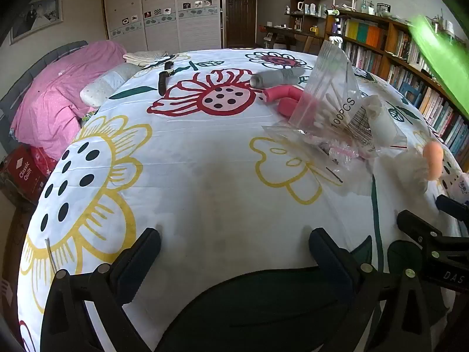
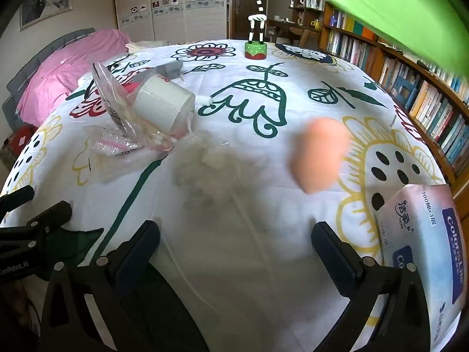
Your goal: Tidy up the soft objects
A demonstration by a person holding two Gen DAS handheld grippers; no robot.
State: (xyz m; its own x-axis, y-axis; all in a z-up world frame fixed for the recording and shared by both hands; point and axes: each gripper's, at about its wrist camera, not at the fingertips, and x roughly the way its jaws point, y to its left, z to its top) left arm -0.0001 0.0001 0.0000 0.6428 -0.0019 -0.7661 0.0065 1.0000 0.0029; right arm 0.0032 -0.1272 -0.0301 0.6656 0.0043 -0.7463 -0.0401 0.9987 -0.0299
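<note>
Hovering over the flowered bedspread [image 1: 205,152], both tools point down at the bed with nothing between their fingers: the left gripper [image 1: 234,243] and the right gripper [image 2: 236,236] each stand wide apart, probably ready for a first pick.

The soft things lie scattered. In the left view, a grey roll [image 1: 277,77] and a pink roll [image 1: 283,96] rest in the upper middle, just behind a clear bag of cotton swabs [image 1: 331,102] propped upright among other crumpled plastic. In the right view, a white paper roll [image 2: 164,104] leans against that same bag at upper left, a white mesh puff [image 2: 205,164] sits in the centre, and a tissue pack [image 2: 425,240] lies at lower right, cut off by the frame edge — near enough to that gripper to be a likely first target.

A peach sponge [image 2: 319,154] at centre right is blurred; whether it rests on the cover or is in the air I cannot tell. A green blur [image 2: 381,6] crosses the upper right — unidentifiable. The striped toy figure [image 2: 255,38] stands at the top.
</note>
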